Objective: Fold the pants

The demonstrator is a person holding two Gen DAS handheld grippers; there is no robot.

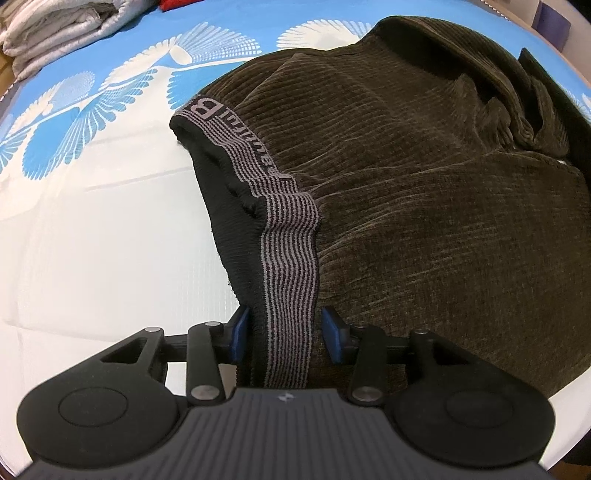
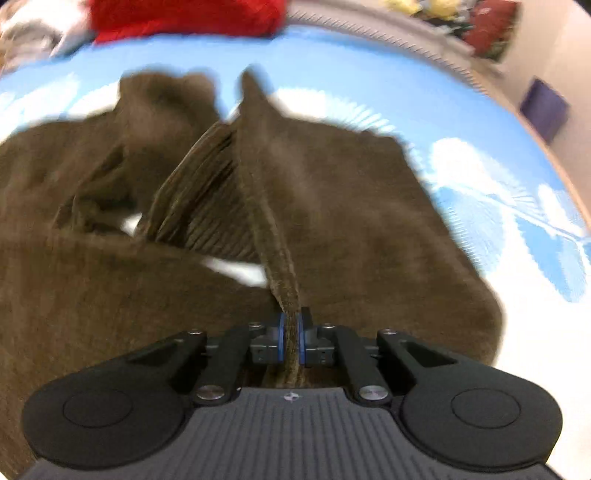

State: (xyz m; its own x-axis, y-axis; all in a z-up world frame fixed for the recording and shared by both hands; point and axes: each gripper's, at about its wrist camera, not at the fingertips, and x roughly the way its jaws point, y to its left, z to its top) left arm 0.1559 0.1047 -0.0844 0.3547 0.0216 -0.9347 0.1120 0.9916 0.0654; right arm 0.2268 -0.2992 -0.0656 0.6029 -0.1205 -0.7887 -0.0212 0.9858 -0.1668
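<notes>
Between the spread pads of the left gripper (image 1: 282, 334) runs the striped waistband (image 1: 288, 266), untouched on either side. Right gripper (image 2: 291, 341) pinches a raised fold of the brown pants (image 2: 369, 221), which lie crumpled across the blue-and-white bed (image 1: 92, 221).

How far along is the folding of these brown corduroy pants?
Early. Done: both grasps look set. The right tool is shut on a ridge of brown fabric, and the left tool has the striped waistband between its blue pads, though contact is unclear. In hand: the pants lie rumpled on the blue-and-white bedsheet. Left: flattening, every fold, and probably stacking with the folded white laundry.
</notes>
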